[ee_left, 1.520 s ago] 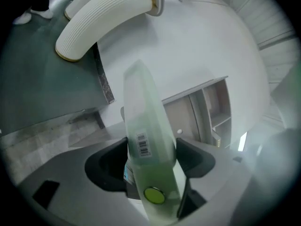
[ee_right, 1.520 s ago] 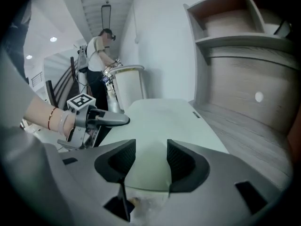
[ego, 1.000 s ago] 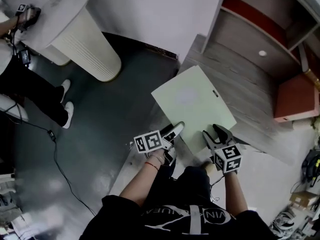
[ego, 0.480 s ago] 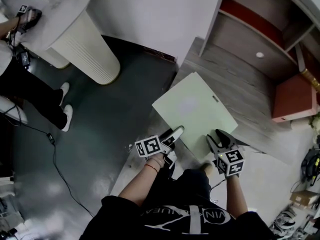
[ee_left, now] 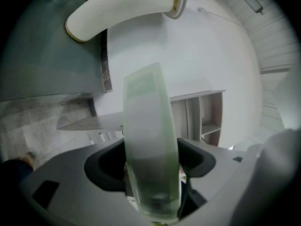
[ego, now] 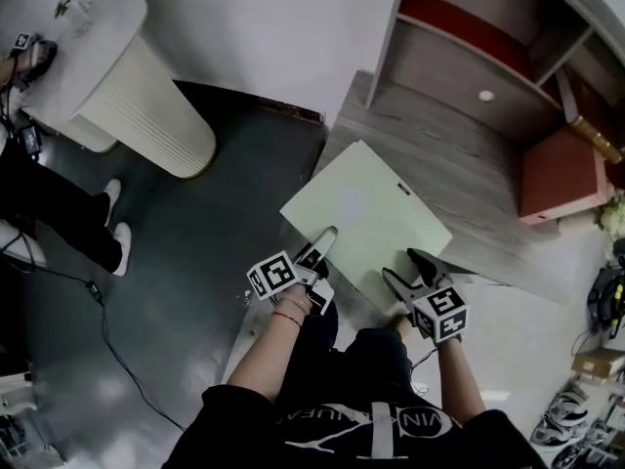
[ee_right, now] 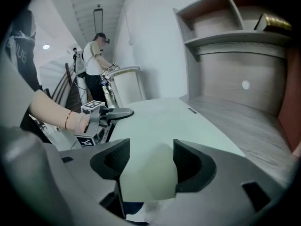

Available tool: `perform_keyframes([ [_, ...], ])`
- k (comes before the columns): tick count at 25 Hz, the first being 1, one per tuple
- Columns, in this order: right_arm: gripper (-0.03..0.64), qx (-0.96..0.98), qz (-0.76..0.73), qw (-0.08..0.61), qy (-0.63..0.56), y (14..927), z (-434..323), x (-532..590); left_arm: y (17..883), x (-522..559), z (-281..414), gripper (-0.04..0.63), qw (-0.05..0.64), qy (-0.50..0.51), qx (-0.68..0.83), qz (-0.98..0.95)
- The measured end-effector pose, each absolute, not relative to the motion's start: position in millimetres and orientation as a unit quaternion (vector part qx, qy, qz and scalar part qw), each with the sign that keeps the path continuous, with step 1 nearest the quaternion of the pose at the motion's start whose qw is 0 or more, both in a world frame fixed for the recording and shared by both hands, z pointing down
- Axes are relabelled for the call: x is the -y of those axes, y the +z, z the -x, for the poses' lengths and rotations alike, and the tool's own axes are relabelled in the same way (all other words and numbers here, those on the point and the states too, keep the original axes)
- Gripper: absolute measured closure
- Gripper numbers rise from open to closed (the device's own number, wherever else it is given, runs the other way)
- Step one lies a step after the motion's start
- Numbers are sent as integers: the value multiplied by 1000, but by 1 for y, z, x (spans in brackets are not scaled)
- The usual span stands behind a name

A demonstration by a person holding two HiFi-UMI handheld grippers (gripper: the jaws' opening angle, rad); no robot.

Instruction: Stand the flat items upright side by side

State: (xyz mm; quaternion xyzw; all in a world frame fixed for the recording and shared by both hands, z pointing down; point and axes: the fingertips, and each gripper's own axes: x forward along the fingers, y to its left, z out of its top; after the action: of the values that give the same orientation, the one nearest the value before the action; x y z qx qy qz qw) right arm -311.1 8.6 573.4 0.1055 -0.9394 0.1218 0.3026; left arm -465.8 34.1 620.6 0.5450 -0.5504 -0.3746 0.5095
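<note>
A pale green flat board (ego: 361, 213) lies on the wooden shelf top (ego: 469, 154), its near corner reaching past the shelf's front edge. My left gripper (ego: 327, 237) is at the board's left edge, turned sideways. The board (ee_left: 146, 140) shows edge-on between its jaws, which are opening, with thin dark gaps beside it. My right gripper (ego: 400, 265) is at the near right corner. Its jaws are opening too, and the board's corner (ee_right: 150, 173) sits between them without being pressed. From the right gripper view, the left gripper (ee_right: 120, 113) rests over the board's far side.
A red-brown box (ego: 562, 174) stands at the right on the shelf, under upper shelf compartments (ego: 488, 47). A white ribbed pedestal (ego: 127, 96) stands on the dark floor (ego: 225, 223) at the left, with a person (ego: 49, 213) and a cable (ego: 107, 311) nearby.
The board and both grippers sit slightly further left and up in the head view. The left gripper has slid further along the board's left edge. The right gripper's jaws stand wider.
</note>
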Motion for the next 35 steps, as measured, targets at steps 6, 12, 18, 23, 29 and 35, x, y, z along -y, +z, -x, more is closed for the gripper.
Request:
perform_keyframes([
  [6,190,950,-53,281,127,554,328,-36,584,-33,473,298,494,-364,595,-519],
  [12,167,958,-34,251,133,519,337,-46,544,-18,480,305,462,-345,630,-521],
  [18,168,951,-58,298,60,527,340,-51,516,1,469,308,430,-321,643,-547],
  [23,198,952,-74,294,45,522,331,-40,499,12,457,311,421,-302,641,-567],
  [29,207,955,-112,273,28,516,313,-10,460,47,428,314,352,-247,647,-629],
  [35,207,954,-156,256,29,509,282,24,432,85,384,314,299,-203,649,-670],
])
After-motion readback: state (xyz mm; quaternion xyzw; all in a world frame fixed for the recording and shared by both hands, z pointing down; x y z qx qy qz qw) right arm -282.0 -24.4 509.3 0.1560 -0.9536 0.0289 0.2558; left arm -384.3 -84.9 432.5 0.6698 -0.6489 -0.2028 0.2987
